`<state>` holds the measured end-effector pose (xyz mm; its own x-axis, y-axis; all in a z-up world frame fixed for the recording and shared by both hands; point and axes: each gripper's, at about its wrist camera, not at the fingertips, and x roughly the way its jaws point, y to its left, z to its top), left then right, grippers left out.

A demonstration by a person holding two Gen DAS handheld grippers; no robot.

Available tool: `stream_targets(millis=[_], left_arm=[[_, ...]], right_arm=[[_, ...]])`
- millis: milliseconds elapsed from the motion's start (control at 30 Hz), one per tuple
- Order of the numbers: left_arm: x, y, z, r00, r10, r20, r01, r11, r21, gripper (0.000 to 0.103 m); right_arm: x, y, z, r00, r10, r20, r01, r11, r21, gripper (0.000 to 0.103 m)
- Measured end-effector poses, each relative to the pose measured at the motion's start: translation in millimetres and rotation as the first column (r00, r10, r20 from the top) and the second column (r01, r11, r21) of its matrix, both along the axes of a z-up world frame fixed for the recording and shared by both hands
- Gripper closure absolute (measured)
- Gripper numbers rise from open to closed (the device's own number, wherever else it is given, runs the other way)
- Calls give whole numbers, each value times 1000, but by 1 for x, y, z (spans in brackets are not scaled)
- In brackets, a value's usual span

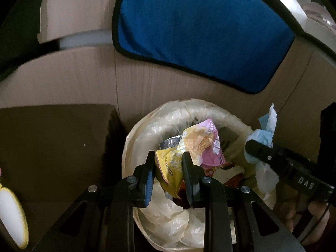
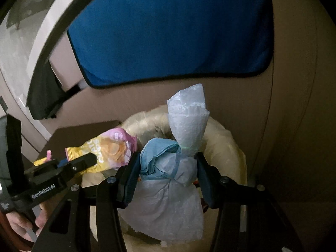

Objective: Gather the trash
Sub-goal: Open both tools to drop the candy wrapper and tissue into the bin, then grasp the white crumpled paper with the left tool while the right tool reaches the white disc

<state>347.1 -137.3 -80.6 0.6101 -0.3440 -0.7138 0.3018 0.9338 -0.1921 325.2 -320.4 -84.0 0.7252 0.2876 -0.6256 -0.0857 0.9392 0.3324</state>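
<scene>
A round bin lined with a pale plastic bag stands on the floor, with wrappers inside; it also shows in the right wrist view. My left gripper is shut on a yellow and pink snack packet and holds it over the bin's mouth; it also shows in the right wrist view. My right gripper is shut on a wad of white and blue tissue and plastic, held above the bin's right rim; the wad also shows in the left wrist view.
A blue mat with black trim lies on the beige floor beyond the bin. A dark brown box or low table stands just left of the bin. A white and yellow object sits at the far left edge.
</scene>
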Motion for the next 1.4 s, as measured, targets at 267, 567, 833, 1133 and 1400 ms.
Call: stream_targets(millis=[267,567,833,1133,1400], left_arm=[[6,8,-7,999,-16,-41,13,997,-75,71],[-1,26,8,999,-4,-34,-1,989,-148,56],[-39,81,36,996,55,66,-47,992,-119,56],[-81,226,63,952,272,138,-263,961,-79,56],[-118,354,45,877,480,22,-472,870,-144,56]], right_arm=[[4,4,-11,999,-11,-45,9,999,-47,51],[-10,9,-1,1000,-14,19,17,991,-134,32],[-31,10,33,996,0,90,6,998,-68,28],[-53,92,72,970,213,122,-193,969,-156,30],[-39,210,47,886,463,8,-459,880,-120,46]])
